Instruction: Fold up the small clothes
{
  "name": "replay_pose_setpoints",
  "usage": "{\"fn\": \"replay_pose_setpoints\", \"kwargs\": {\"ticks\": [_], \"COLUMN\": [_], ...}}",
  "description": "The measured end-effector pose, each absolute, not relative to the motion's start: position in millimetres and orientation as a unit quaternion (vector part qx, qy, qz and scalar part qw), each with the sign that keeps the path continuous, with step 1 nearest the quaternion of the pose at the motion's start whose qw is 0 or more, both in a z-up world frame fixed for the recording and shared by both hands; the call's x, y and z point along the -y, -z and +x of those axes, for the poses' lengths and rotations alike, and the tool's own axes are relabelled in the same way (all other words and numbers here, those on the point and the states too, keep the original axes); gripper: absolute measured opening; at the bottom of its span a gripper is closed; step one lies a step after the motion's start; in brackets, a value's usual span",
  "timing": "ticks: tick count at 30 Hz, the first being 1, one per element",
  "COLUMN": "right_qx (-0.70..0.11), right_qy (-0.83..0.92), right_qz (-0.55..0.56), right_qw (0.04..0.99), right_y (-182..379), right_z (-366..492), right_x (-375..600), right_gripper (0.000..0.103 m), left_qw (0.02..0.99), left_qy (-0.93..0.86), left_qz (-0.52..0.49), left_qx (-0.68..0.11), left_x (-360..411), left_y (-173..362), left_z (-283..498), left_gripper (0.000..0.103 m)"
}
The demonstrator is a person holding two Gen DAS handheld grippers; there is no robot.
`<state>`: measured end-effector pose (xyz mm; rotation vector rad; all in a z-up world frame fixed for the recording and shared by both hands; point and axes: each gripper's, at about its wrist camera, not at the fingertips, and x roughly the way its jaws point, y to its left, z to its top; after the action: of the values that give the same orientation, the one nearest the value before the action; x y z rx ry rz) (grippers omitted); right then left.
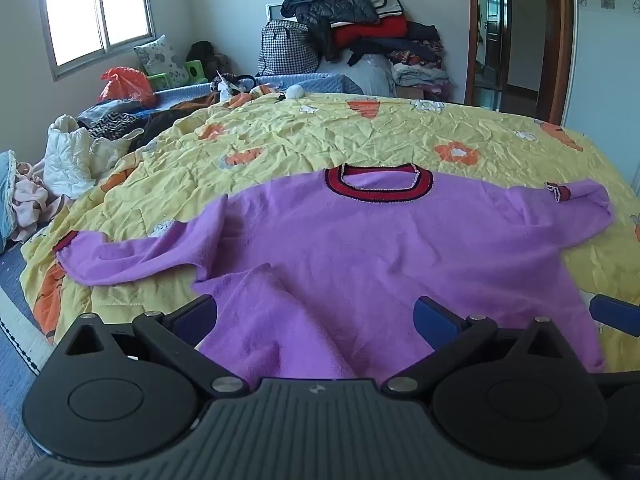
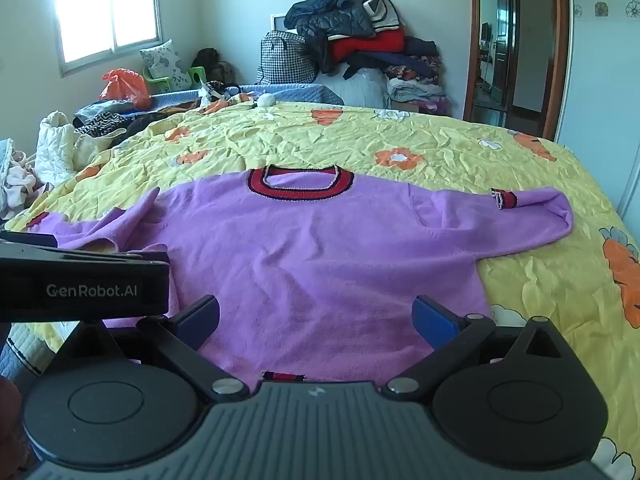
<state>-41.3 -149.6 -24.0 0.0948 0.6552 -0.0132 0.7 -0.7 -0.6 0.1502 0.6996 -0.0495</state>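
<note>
A small purple sweater (image 1: 340, 248) (image 2: 320, 252) with a red and black collar (image 1: 380, 184) (image 2: 300, 184) lies spread on the yellow flowered bedspread (image 1: 320, 136) (image 2: 320, 136). Its left sleeve (image 1: 120, 256) stretches out to the side; its right sleeve (image 2: 532, 216) is doubled back, the red cuff (image 2: 504, 199) pointing inward. My left gripper (image 1: 316, 318) hovers open over the hem's left part, where the cloth is rumpled. My right gripper (image 2: 316, 318) hangs open above the hem's middle, nothing between its blue pads (image 2: 434, 320). The left gripper's body (image 2: 84, 284) shows beside it.
A heap of clothes and a checked bag (image 1: 360, 32) stands against the far wall. More crumpled garments and a white quilted piece (image 1: 76, 156) lie at the bed's left side. An orange bag (image 1: 124, 84) sits under the window. A doorway (image 1: 512, 32) opens at the right.
</note>
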Motion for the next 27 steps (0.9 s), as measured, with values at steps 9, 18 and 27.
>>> {"fn": "replay_pose_setpoints", "kwargs": {"ticks": [9, 18, 27], "right_qx": [-0.322, -0.323, -0.327], "right_qy": [0.001, -0.001, 0.0], "right_qz": [0.047, 0.047, 0.056], "right_qw": [0.946, 0.945, 0.943], "right_y": [25.7, 26.6, 27.0], "right_z": [-41.8, -43.7, -41.9], "right_x": [148.7, 145.6, 153.5], "right_gripper": [0.103, 0.103, 0.103], "left_qw": [0.935, 0.933, 0.93], "left_qy": [0.03, 0.029, 0.029], "left_qz": [0.072, 0.07, 0.07], "left_qx": [-0.345, -0.352, -0.36], "left_x": [-0.1, 1.6, 2.1], "left_y": [9.3, 6.2, 7.7], "left_z": [0.7, 3.5, 6.7], "left_gripper": [0.103, 0.103, 0.103]}}
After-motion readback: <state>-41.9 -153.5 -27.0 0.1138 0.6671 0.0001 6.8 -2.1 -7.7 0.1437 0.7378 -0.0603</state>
